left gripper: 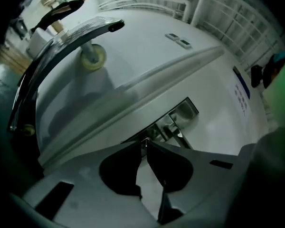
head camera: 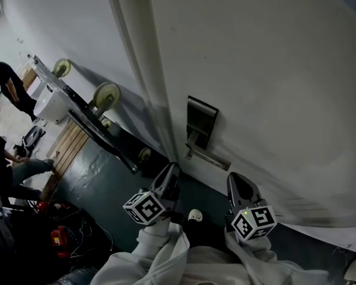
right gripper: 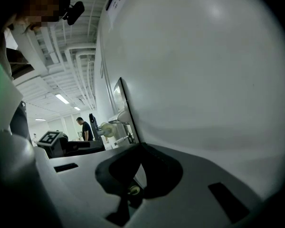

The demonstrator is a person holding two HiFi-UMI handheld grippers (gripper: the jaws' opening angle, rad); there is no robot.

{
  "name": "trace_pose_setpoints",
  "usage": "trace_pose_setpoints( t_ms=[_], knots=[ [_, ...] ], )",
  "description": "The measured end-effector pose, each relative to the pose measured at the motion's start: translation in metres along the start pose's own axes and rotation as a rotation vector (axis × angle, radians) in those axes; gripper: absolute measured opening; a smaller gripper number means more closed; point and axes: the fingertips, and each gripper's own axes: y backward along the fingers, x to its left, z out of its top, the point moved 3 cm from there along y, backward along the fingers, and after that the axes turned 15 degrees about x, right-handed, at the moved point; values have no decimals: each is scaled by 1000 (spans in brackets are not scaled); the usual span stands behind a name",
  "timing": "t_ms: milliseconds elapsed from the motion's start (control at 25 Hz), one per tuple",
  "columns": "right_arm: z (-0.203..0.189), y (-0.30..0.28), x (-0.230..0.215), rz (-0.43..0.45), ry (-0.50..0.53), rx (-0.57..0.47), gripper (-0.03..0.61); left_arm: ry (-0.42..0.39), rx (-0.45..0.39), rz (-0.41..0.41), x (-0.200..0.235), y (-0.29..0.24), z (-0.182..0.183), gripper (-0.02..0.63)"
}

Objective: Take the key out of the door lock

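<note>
A metal lock plate [head camera: 200,120] with a lever handle [head camera: 209,157] sits on the white door [head camera: 273,70]. My left gripper [head camera: 173,170] hangs just below and left of the plate. In the left gripper view its jaws meet at the tips [left gripper: 145,142], pinching a small bit of bright metal that looks like the key. The plate [left gripper: 185,110] lies right behind those tips, so I cannot tell whether the metal still touches the lock. My right gripper [head camera: 234,180] hovers below the lever, close to the door. Its jaws are shut [right gripper: 141,148] on nothing.
A cart with pale wheels [head camera: 107,97] and a dark bar leans along the wall at the left. Beyond it are a wooden pallet [head camera: 68,144], a red tool [head camera: 59,239] on the dark floor and people [head camera: 6,82] at the far left.
</note>
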Motion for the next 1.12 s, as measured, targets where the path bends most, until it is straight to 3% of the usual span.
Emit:
trace_pose_setpoints(
  t_ms=[160,280,400,600,960,1120],
  knots=[
    [-1,2,-4,-8,-6,2,52,99,4,-65,0,-9,-4,118],
    [-2,2,-6,-10,-5,4,51,185,2,-103,0,-16,-7,132],
    [-3,2,-7,-11,-7,6,52,222,6,-121,1,-24,-7,161],
    [-3,0,-12,-15,-11,9,51,281,-10,-190,-5,-41,1,163],
    [-1,-5,-17,-33,4,21,52,347,6,-218,-7,-61,-2,160],
    [1,-5,-18,-36,5,20,52,352,-2,-220,-5,-62,-2,85]
  ],
)
